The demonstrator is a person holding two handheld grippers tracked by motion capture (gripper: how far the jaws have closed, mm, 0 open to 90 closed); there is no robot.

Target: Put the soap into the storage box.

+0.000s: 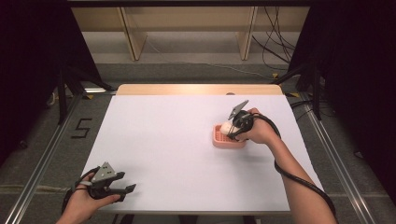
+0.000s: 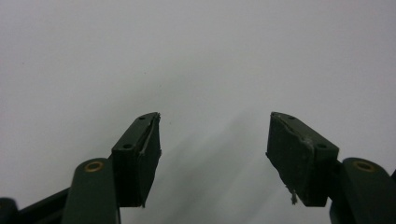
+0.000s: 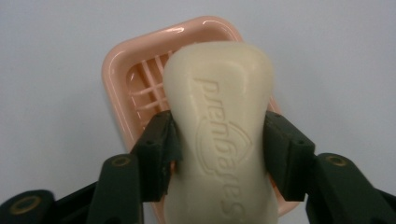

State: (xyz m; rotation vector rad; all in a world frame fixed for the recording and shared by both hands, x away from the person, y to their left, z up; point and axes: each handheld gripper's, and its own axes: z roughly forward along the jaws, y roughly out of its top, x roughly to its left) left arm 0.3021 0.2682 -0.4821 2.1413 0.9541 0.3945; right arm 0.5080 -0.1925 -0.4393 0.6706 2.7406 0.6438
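A cream soap bar (image 3: 219, 135) was clamped between the right gripper (image 3: 219, 144) jaws, above a pink soap dish (image 3: 119, 79); the left gripper (image 2: 212, 144) jaws were held apart

right gripper (image 1: 232, 129): over pink dish (image 1: 219, 140), pale soap (image 1: 227, 126) between fingers | left gripper (image 1: 126, 189): near table (image 1: 177, 140) edge, nothing at fingertips | soap: above dish
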